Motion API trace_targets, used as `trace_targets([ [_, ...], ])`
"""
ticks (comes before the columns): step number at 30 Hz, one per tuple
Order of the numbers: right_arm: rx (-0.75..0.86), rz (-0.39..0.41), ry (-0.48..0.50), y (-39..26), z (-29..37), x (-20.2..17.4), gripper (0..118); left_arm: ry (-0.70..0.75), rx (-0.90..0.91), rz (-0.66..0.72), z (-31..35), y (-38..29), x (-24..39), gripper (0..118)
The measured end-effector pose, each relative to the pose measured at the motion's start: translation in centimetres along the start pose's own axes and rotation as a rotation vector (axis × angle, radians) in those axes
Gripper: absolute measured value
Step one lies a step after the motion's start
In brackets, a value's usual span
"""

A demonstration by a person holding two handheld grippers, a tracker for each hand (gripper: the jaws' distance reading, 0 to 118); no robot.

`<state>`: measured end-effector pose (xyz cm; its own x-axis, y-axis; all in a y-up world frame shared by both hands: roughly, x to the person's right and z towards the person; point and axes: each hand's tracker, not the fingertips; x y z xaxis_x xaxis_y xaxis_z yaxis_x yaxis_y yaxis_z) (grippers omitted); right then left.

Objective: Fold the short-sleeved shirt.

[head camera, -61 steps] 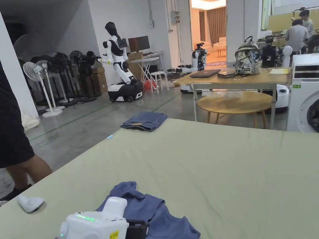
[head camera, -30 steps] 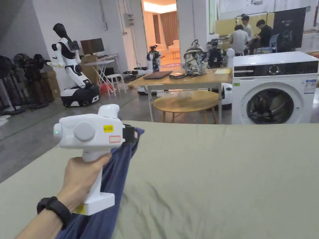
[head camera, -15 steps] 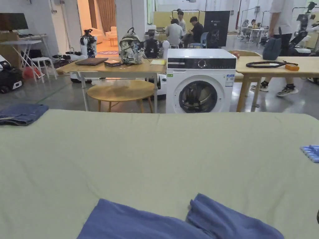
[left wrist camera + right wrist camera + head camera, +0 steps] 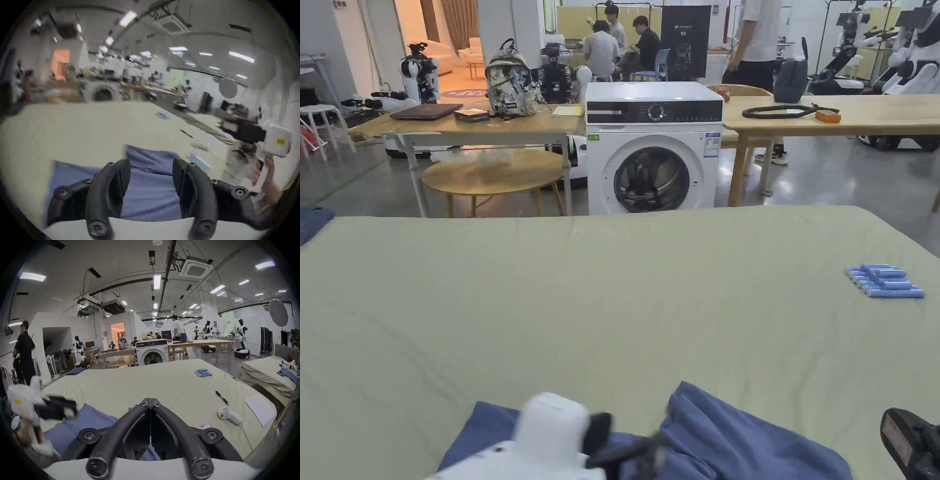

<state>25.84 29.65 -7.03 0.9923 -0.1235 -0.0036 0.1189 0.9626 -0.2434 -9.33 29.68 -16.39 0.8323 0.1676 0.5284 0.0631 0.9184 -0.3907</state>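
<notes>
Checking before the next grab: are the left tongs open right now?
Yes, in the left gripper view the left tongs stand wide apart, with the blue shirt showing between them.

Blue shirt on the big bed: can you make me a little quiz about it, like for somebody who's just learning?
1. True or false: the crumpled blue short-sleeved shirt lies on the pale green bed sheet.
2. The left gripper has its black fingers: A) apart, B) pressed together, C) clamped on a pen.
3. What colour are the small tubes lined up on the sheet's right side?

Key: 1 true; 2 A; 3 blue.
</notes>
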Motion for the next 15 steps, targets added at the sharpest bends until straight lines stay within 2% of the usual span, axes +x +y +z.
trace_targets([
  [1, 0.0, -0.001, 0.008, -0.1, -0.2, -0.2, 0, 0.095, 0.042, -0.03, 2.0, 0.2, -1.1, 44],
  [3, -0.004, 0.004, 0.021, -0.4, -0.4, -0.7, 0, 0.2, 0.174, -0.039, 6.1, -0.1, -3.0, 6],
  [4, -0.009, 0.014, 0.034, -0.6, -0.6, -1.0, 0, 0.227, 0.219, -0.038, 7.9, 0.0, -3.7, 0],
  [7, -0.028, 0.072, 0.023, -1.2, -0.9, -2.2, 0, 0.337, 0.173, -0.058, 11.1, -0.3, -4.8, 0],
  [9, -0.039, 0.068, 0.043, -1.5, -1.1, -2.7, 0, 0.446, 0.161, -0.061, 12.2, -1.1, -5.8, 0],
  [11, -0.056, 0.007, 0.112, -1.8, -1.4, -2.7, 0, 0.379, 0.145, 0.016, 12.8, -1.2, -7.0, 0],
  [15, -0.061, 0.041, 0.084, -1.9, -1.7, -3.3, 0, 0.345, 0.129, 0.051, 11.7, -0.5, -8.2, 0],
])
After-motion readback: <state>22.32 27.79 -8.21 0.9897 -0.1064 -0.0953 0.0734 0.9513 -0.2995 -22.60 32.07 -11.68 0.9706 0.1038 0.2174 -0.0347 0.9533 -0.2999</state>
